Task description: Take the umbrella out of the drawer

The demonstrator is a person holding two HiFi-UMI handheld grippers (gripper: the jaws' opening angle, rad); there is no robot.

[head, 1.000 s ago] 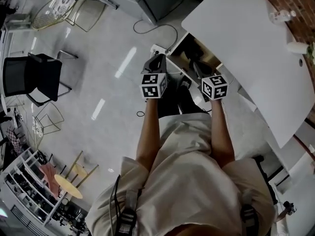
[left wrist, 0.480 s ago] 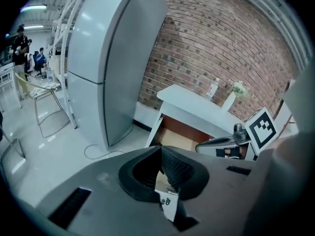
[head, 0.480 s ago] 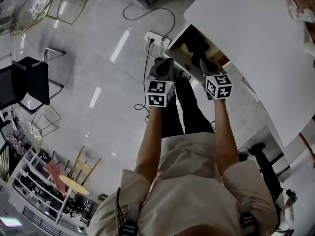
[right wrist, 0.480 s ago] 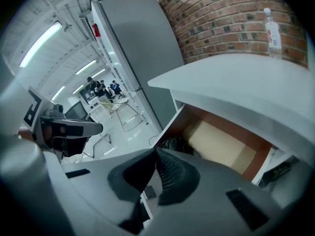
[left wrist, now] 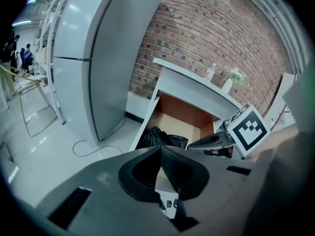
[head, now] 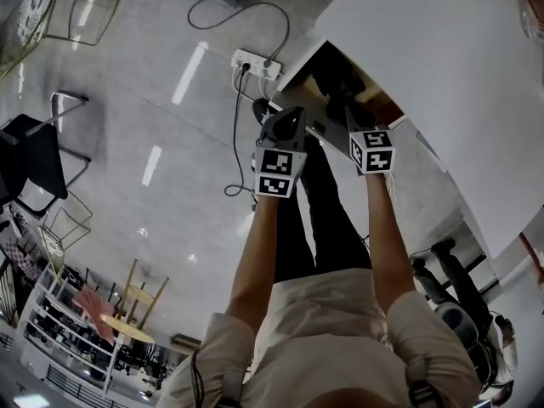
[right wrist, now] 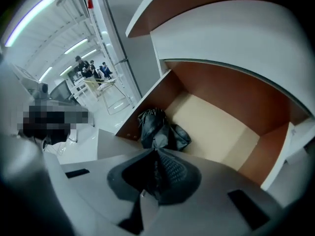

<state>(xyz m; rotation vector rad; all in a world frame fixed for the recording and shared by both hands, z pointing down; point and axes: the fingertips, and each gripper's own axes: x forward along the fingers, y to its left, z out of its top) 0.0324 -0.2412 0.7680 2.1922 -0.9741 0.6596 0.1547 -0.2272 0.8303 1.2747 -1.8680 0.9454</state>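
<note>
Jaws of the left gripper (left wrist: pixel 160 168) are seen pressed together with nothing between them; the right gripper (right wrist: pixel 156 173) is likewise closed and empty. A black folded umbrella (right wrist: pixel 158 128) is seen lying in the open drawer (right wrist: pixel 216 127), at twelve o'clock from both grippers.

The open drawer (right wrist: pixel 216 127) holds a crumpled black umbrella (right wrist: pixel 156 128) against its left wall; a white power strip (head: pixel 252 62) lies on the floor (head: pixel 153 219) nearby.
</note>
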